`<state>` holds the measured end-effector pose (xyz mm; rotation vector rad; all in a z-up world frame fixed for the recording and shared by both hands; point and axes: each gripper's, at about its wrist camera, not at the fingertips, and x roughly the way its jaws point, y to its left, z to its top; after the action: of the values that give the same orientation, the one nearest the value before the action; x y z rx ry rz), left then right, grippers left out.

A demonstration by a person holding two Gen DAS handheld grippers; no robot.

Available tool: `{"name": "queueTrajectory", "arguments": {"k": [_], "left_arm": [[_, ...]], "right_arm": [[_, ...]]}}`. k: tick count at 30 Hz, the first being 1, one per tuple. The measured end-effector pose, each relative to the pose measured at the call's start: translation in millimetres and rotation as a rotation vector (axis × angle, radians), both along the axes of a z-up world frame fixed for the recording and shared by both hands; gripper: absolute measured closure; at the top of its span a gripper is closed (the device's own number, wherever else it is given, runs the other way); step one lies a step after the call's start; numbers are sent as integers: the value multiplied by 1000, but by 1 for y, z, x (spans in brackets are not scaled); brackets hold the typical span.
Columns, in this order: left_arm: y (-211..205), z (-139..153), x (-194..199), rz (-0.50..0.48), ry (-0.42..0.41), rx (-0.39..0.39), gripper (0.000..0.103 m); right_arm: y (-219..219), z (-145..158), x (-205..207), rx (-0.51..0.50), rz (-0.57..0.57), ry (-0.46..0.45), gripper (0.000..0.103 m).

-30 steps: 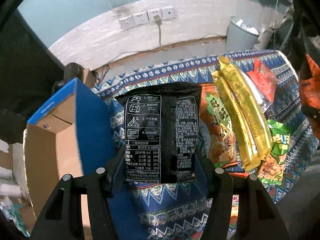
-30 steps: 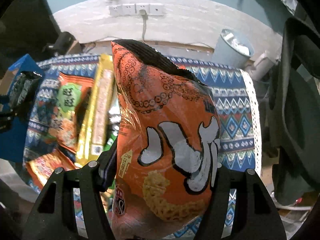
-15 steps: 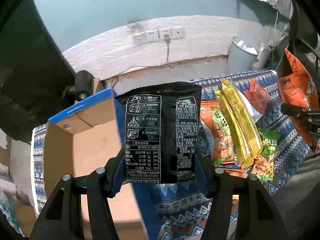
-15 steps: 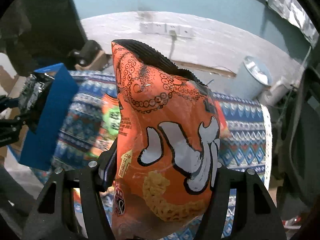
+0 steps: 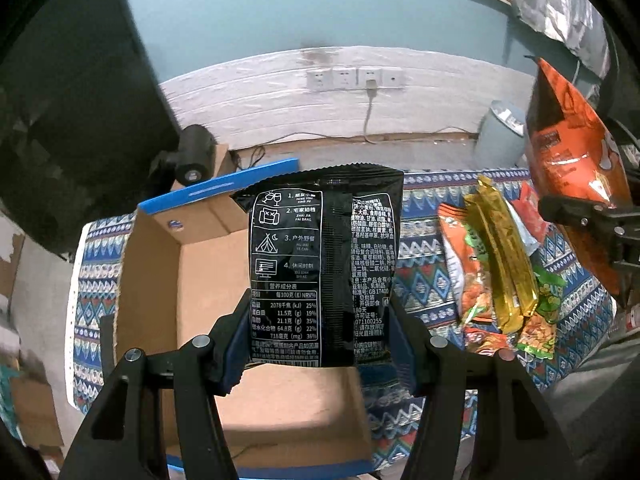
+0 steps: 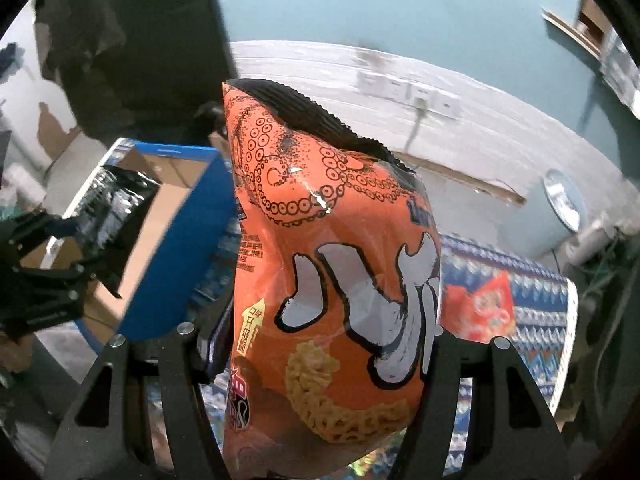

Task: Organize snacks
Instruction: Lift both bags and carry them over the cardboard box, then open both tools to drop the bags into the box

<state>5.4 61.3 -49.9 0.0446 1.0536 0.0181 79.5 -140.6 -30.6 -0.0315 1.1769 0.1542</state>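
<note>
My left gripper (image 5: 320, 344) is shut on a black snack bag (image 5: 322, 264), its printed back facing the camera, hanging above the open cardboard box (image 5: 208, 280) with blue outer walls. My right gripper (image 6: 324, 344) is shut on a large orange snack bag (image 6: 332, 280) with white brush lettering, held upright. That orange bag (image 5: 568, 160) and its gripper show at the right edge of the left wrist view. The left gripper with the black bag (image 6: 112, 208) shows at the left of the right wrist view, over the box (image 6: 176, 240).
A pile of snack packets, including a long gold one (image 5: 504, 256), orange ones (image 5: 464, 256) and a green one (image 5: 548, 292), lies on the patterned cloth (image 5: 424, 272). A red packet (image 6: 480, 308) lies on the cloth. A grey bin (image 5: 500, 136) stands by the wall with sockets (image 5: 352, 78).
Both grippers have carried their bags leftward and up, from over the snack pile toward the box. The black bag now hangs over the box's opening; the orange bag nears the box's blue wall.
</note>
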Motion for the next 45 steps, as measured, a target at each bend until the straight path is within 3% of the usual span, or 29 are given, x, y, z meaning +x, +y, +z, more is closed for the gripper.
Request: {"name": "queueTrajectory", "arguments": {"k": [15, 27, 34, 38, 45], "left_arm": [[88, -6, -7, 177, 4, -24, 42], [129, -32, -2, 288, 82, -27, 41], [133, -34, -2, 331, 96, -7, 38], [134, -32, -1, 340, 96, -4, 28], [130, -32, 2, 330, 99, -35, 28]], "right_arm": [[118, -32, 48, 33, 213, 66, 38], [182, -67, 83, 65, 286, 145, 38], [193, -76, 89, 107, 302, 186, 37], [190, -70, 91, 96, 294, 169, 25], [172, -55, 87, 87, 268, 141, 25]]}}
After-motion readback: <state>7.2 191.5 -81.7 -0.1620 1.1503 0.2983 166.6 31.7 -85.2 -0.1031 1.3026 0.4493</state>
